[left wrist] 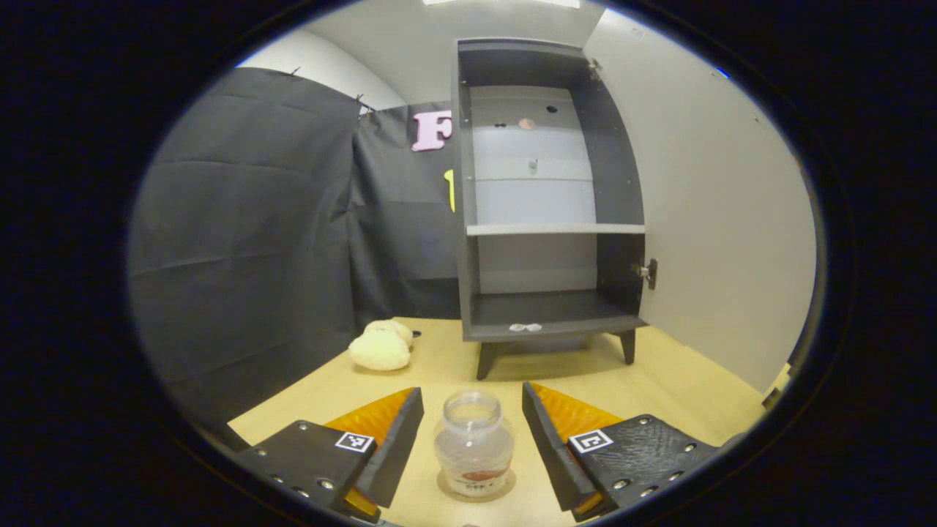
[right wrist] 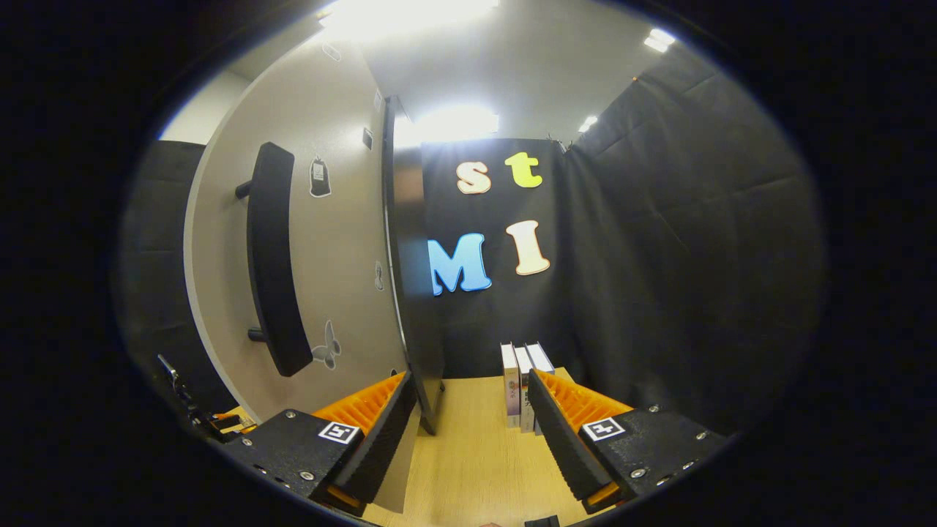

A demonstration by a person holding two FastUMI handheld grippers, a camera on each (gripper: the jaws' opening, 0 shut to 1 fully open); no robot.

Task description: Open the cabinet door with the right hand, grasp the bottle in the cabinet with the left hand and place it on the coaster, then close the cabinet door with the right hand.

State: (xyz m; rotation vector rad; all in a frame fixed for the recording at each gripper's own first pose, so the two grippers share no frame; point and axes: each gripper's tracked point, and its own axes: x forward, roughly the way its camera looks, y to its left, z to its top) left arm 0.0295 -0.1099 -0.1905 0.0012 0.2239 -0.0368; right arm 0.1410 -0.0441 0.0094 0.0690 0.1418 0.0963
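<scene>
Left gripper view: your left gripper [left wrist: 472, 439] hangs low over the pale wooden tabletop [left wrist: 681, 380], its two fingers spread wide. Between them, touching neither, stands the small clear glass bottle [left wrist: 474, 443] with an open mouth and a label near its base. It is upright on a thin round coaster [left wrist: 505, 489], whose edge shows around the bottle's foot. Beyond it stands the dark grey cabinet on short legs [left wrist: 545, 212], open to you, with one pale shelf [left wrist: 556, 229] across its middle and two small pale marks on its floor. The pale cabinet door [left wrist: 717, 219] is swung wide to the right, hung on a metal hinge [left wrist: 648, 272]. To the left of the cabinet, on the table, lies a cream plush toy [left wrist: 381, 346], well apart from the bottle.

Right gripper view: your right gripper [right wrist: 468, 432] also has its fingers spread, with nothing between them. The same door [right wrist: 337, 219] stands edge-on just beside the left-hand finger; whether the two touch cannot be told. The door's outer face carries a long dark bar handle [right wrist: 272, 260] and small butterfly stickers [right wrist: 327, 345]. Ahead, near the booth wall, a few upright books [right wrist: 520, 384] stand on the tabletop [right wrist: 468, 454], partly behind the right-hand finger.
</scene>
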